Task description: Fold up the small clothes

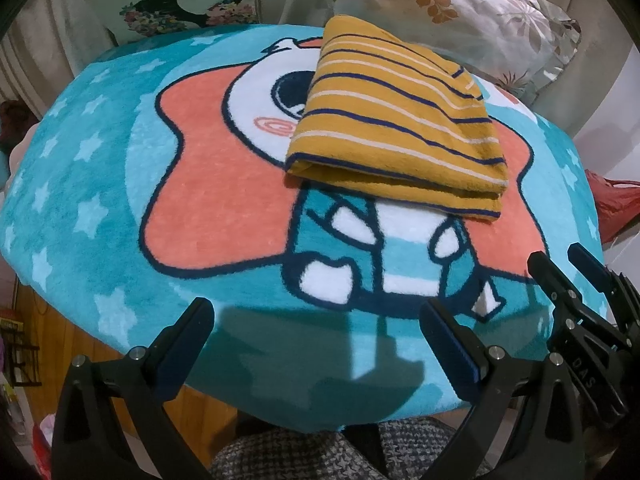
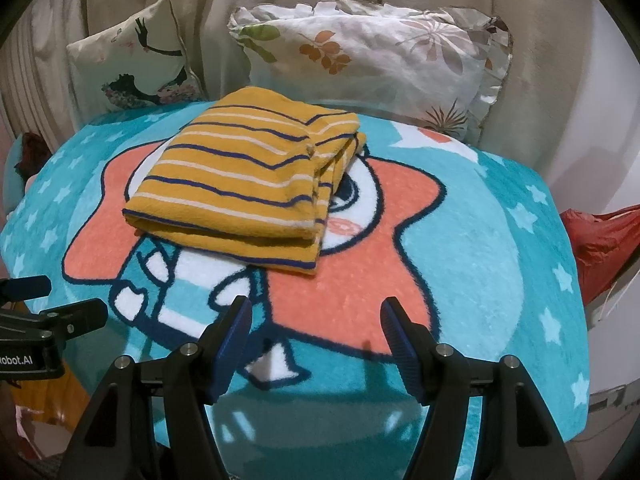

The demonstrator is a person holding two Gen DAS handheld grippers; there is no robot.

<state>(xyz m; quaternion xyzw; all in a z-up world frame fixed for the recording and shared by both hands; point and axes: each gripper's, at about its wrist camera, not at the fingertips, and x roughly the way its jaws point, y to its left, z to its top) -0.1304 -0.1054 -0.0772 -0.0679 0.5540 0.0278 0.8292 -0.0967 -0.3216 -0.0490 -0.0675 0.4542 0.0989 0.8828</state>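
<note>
Ahead of both tools, the folded striped garment (image 1: 394,120) lies flat on the turquoise cartoon rug (image 1: 100,208), well clear of either. The left gripper (image 1: 316,320) hangs with fingers spread wide and empty; the right gripper (image 2: 316,320) just beside it is likewise parted, holding nothing. Two floral pillows (image 2: 360,52) crowd the rug's far edge, and a red bag (image 2: 600,244), partly cut off, sits off to the right. Bare rug lies between tools and garment.

Round bench w/ fluffy teal star-print cartoon blanket (image 1: 100,184) (image 2: 500,264) over it; folded mustard-yellow garment w/ navy & white stripes (image 1: 396,120) (image 2: 244,184) lies on blanket, near middle.
</note>
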